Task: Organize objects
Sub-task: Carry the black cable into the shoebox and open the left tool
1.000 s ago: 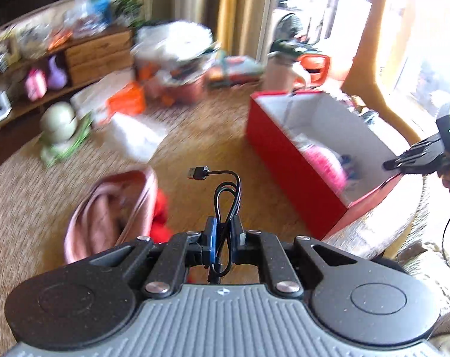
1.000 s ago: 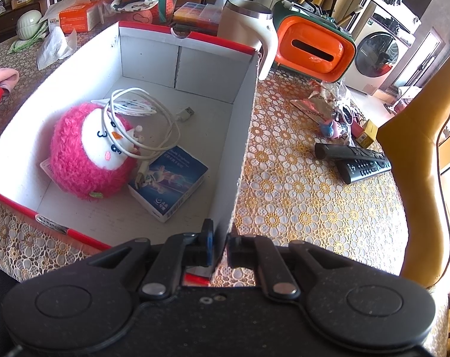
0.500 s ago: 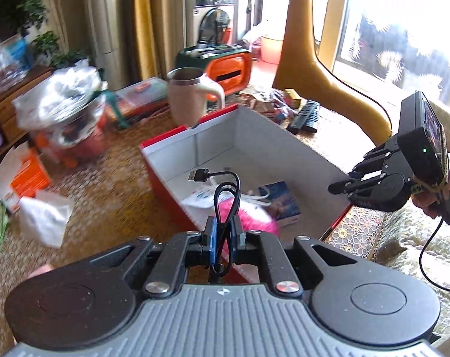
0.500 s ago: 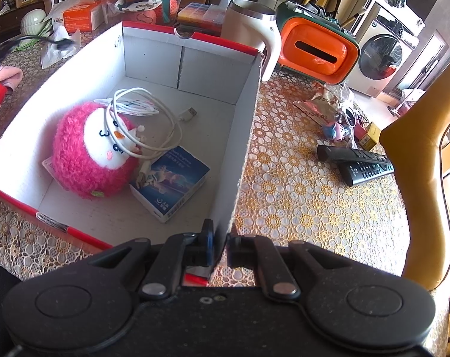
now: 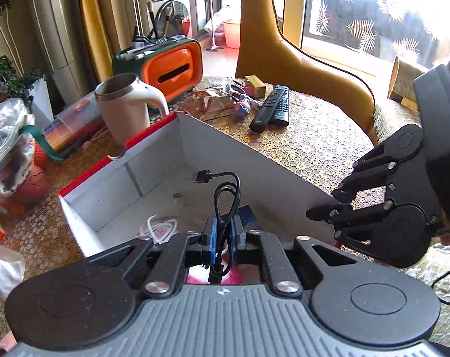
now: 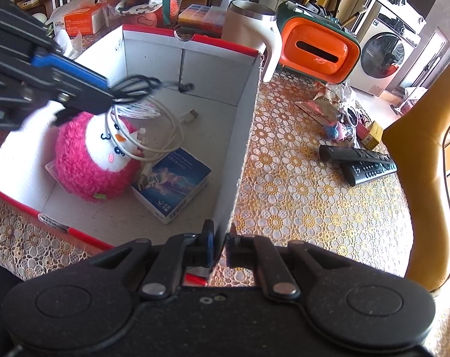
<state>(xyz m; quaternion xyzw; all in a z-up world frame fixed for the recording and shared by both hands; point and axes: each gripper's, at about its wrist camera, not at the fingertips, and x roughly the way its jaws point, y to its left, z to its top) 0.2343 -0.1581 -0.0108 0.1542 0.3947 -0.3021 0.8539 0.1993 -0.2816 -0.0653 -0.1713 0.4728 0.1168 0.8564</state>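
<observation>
Landmark: red-edged white box (image 6: 192,59) on the desk (image 6: 299,208).
Left gripper (image 5: 222,238): clamped on a coiled black cable (image 5: 225,190), held above the box's open inside.
Right gripper (image 6: 220,245): pinched narrow on the box's near right wall, at its corner.
Inside the box: pink plush toy (image 6: 88,160), white cable (image 6: 153,125) draped over it, blue booklet (image 6: 171,181) beside it.
Outside the box, right: two remotes (image 6: 359,160).
Behind the box: mug (image 6: 248,20).

I worked in a lived-in home: a lace-covered table (image 6: 299,196), two TV remotes (image 6: 362,160), a washing machine (image 6: 382,50), houseplants (image 5: 4,68) and a mustard chair (image 5: 284,56) were evident.
</observation>
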